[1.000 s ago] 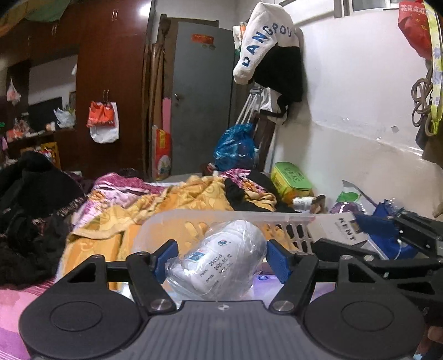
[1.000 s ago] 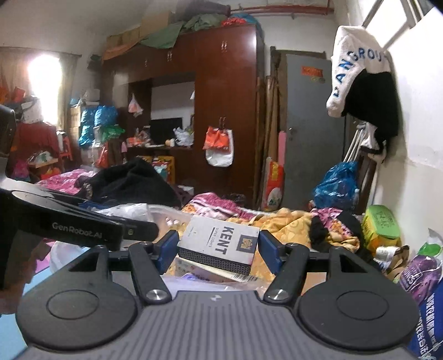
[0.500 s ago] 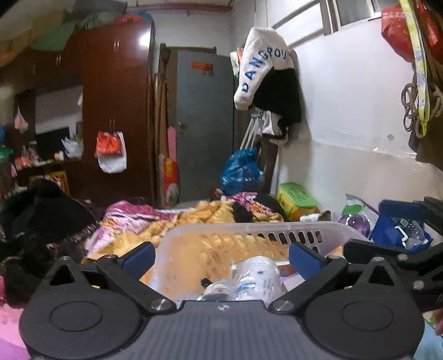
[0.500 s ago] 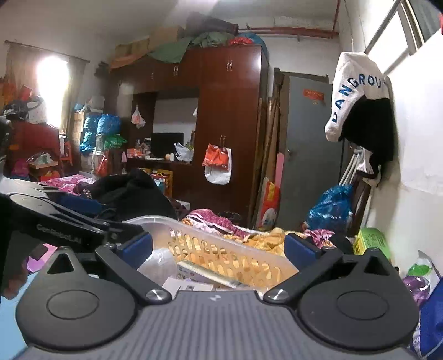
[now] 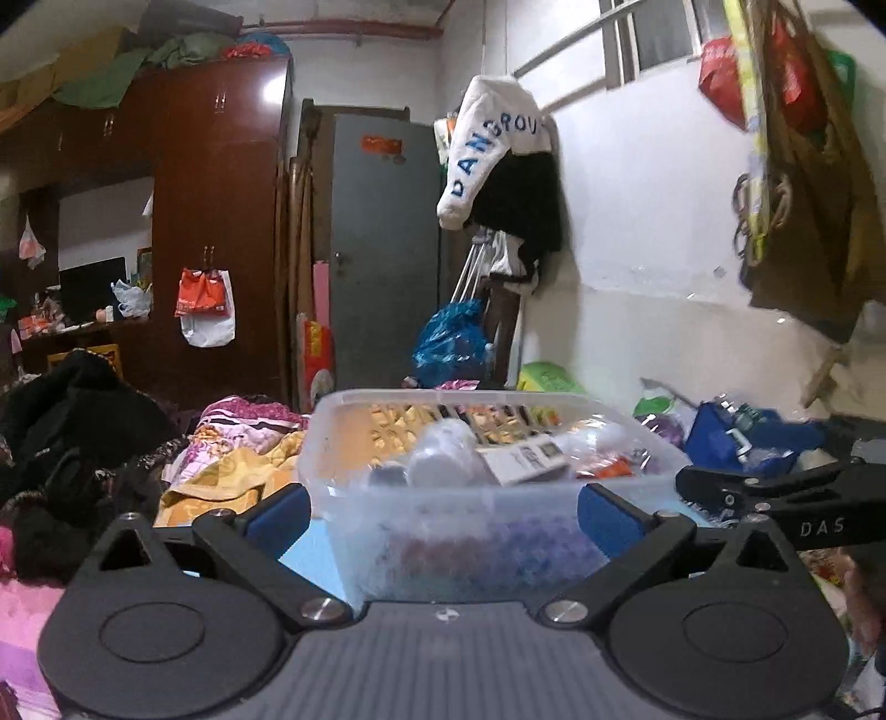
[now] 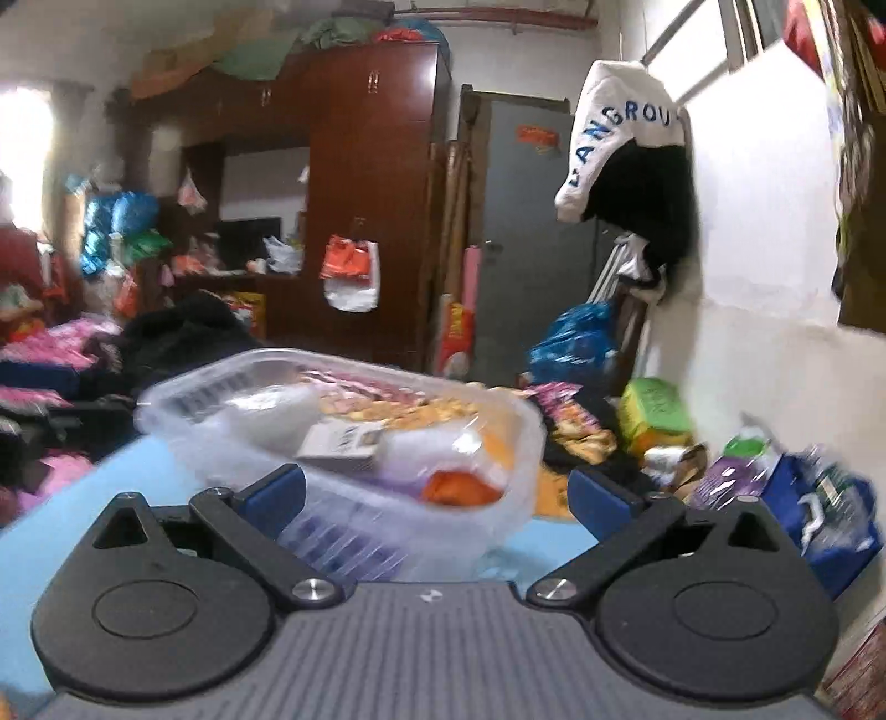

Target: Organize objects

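A tall dark red-brown wardrobe fills the far wall, with bundles of cloth piled on its top. A red and white plastic bag hangs from its door handle. Beside it stands a grey door with a red sticker near the top. The right wall is white, and a white and black jacket with blue letters hangs from a rail on it. A barred window sits high in that wall. A blue plastic bag rests below the jacket. Bright daylight comes through a curtained window far left. Crumpled blankets cover the bed.
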